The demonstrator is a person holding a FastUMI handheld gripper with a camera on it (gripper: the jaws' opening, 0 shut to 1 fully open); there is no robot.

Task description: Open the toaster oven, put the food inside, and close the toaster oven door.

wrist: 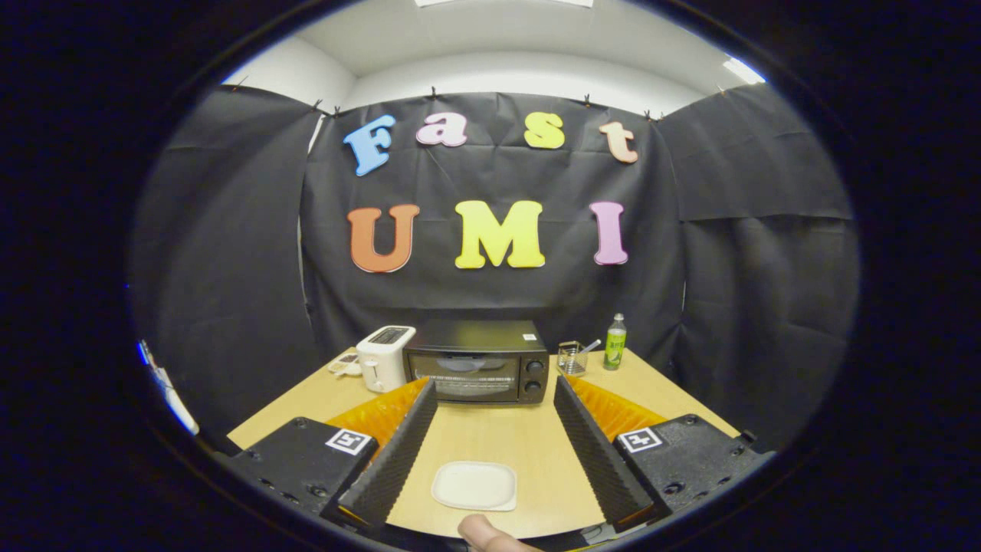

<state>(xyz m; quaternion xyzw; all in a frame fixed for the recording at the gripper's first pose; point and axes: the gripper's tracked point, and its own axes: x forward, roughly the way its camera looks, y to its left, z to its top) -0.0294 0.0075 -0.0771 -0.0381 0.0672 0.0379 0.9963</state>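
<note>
A black toaster oven point(477, 362) stands at the far side of the wooden table point(490, 441), its glass door closed and two knobs on its right. A white plate point(474, 485) lies on the table between my fingers, near their base. My gripper point(494, 391) is open, held above the table and well short of the oven, with nothing between the fingers. A fingertip of a person point(483, 534) shows just below the plate. I cannot make out any food on the plate.
A white toaster point(383, 357) stands left of the oven with a small dish point(344, 364) beside it. Right of the oven are a clear glass holder point(571, 358) and a green bottle point(615, 342). Black cloth walls close in the booth.
</note>
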